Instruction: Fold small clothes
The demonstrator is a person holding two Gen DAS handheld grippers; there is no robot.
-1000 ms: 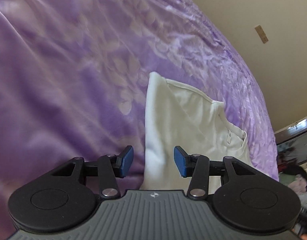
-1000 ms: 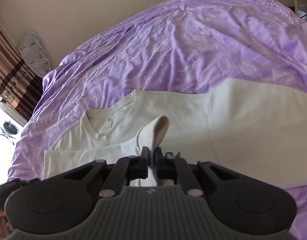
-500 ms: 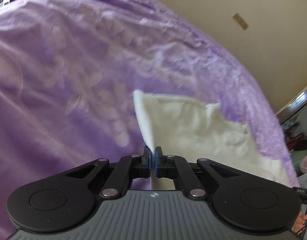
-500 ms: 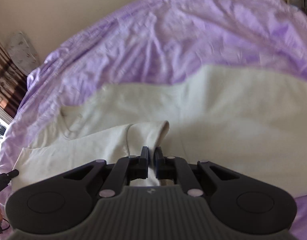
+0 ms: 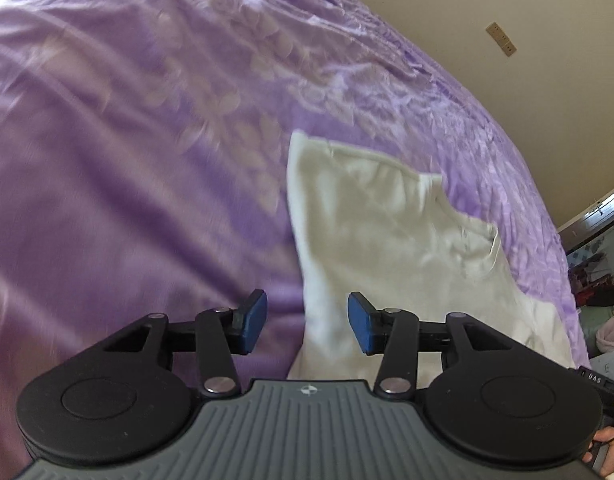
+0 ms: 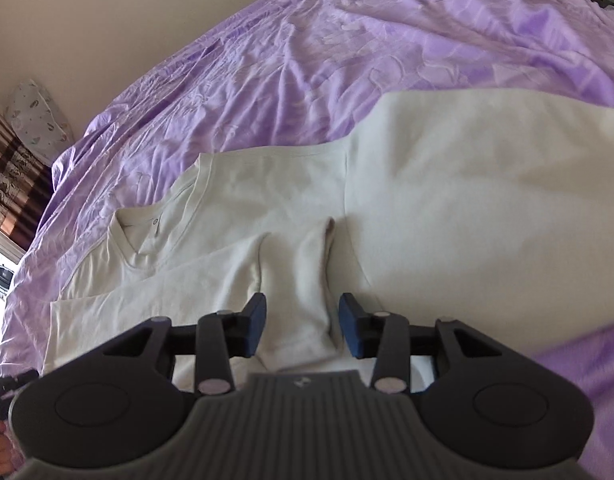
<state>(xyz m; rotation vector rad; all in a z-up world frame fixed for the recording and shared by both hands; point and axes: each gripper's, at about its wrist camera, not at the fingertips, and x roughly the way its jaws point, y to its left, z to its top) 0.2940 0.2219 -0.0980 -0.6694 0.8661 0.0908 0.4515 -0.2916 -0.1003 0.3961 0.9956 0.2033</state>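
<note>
A small cream-white T-shirt (image 6: 447, 184) lies flat on the purple bedspread (image 6: 387, 40), neckline to the left. Its near sleeve (image 6: 299, 280) is folded over the body, lying between the pads of my right gripper (image 6: 303, 326), which is open and holds nothing. In the left wrist view the same shirt (image 5: 367, 240) runs away from me, its left edge straight. My left gripper (image 5: 307, 326) is open just above the shirt's near edge, with the cloth under the gap and free of the pads.
The purple bedspread (image 5: 127, 140) fills most of both views. A beige wall (image 5: 527, 80) with a socket stands behind the bed. A patterned pillow (image 6: 35, 120) and striped curtain (image 6: 11, 188) are at far left. Clutter (image 5: 603, 312) lies past the bed's right edge.
Both grippers were shut on cloth half a second ago, and both have opened and let go. The right one laid the sleeve down on the shirt's body.
</note>
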